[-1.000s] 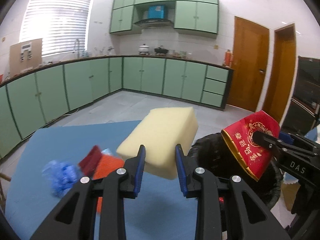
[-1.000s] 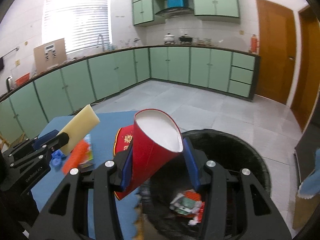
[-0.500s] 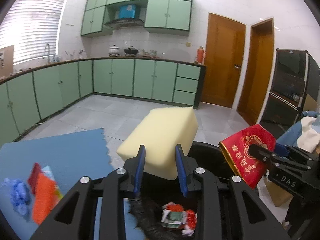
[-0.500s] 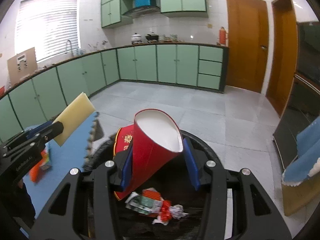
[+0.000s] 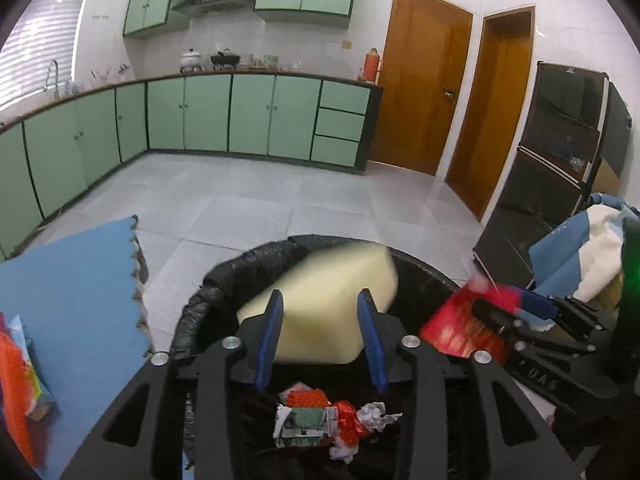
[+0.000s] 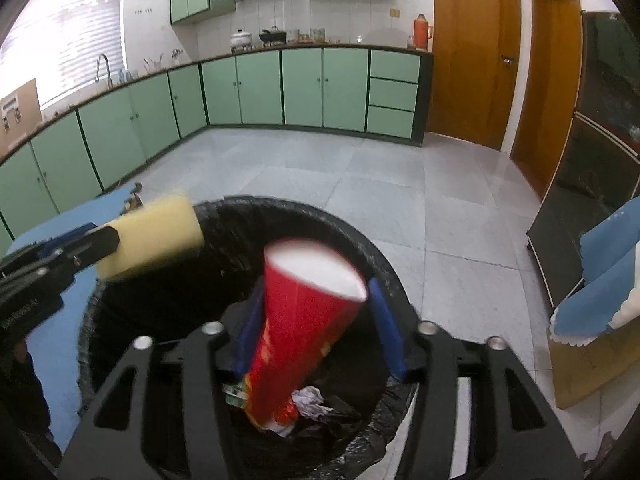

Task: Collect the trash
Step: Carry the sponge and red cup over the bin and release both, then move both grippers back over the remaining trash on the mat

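A black-lined trash bin [image 5: 208, 288] [image 6: 360, 240] stands beside a blue mat and holds crumpled wrappers [image 5: 320, 420]. My left gripper [image 5: 320, 340] is open over the bin; the yellow sponge [image 5: 324, 304] [image 6: 152, 236] is blurred and dropping free between its fingers. My right gripper [image 6: 316, 332] is open over the bin too; the red paper cup [image 6: 304, 328] [image 5: 464, 328] is blurred and tipping down out of it.
A blue foam mat [image 5: 68, 288] lies left of the bin with orange and red trash [image 5: 16, 380] on it. Green cabinets [image 5: 248, 116] line the far walls. A black cabinet [image 5: 560, 184] and blue-white cloth [image 5: 580, 260] stand at right.
Both grippers have moved from the mat to over the bin and opened. The sponge and the red cup have been let go and are falling.
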Tool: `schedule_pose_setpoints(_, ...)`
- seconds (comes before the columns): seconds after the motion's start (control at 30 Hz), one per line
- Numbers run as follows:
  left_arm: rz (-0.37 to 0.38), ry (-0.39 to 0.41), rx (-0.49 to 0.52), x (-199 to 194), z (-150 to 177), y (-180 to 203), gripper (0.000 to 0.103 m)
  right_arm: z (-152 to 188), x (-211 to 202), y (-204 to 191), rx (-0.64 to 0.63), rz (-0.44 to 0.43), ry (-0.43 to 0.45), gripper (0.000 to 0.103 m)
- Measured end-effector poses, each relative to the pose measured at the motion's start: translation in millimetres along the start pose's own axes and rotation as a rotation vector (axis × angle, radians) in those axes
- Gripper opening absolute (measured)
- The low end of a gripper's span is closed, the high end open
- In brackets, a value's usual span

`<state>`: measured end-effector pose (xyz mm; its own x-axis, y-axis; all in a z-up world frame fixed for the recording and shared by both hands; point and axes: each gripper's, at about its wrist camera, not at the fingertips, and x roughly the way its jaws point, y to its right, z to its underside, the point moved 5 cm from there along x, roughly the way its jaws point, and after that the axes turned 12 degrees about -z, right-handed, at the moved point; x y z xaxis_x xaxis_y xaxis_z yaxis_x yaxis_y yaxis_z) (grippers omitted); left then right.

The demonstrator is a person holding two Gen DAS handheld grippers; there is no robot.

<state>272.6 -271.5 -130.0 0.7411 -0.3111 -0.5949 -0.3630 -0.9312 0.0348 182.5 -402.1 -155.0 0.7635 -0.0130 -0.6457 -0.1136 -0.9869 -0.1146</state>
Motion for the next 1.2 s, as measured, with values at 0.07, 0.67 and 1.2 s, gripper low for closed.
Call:
schedule_pose_setpoints(0.07,0.009,-0.007,-0.010,-0.4,3.5,-2.0,0.061,3.2,0.4,1.2,0.006,0.014,0.003,0.065)
schedule_pose_setpoints(0.67,-0.239,0.061,-0.122,-83.8,31.3,-148.8,0.080,-10.0,-25.5,-81.3,-0.001,-0.082,0.059,0.092)
schedule_pose_setpoints(1.2,-0.610,0.041,-0.243,-161.2,101.1,-323.1,0.080,-6.3,2.3,-276.1,-0.161,-0.330,0.016,0.092)
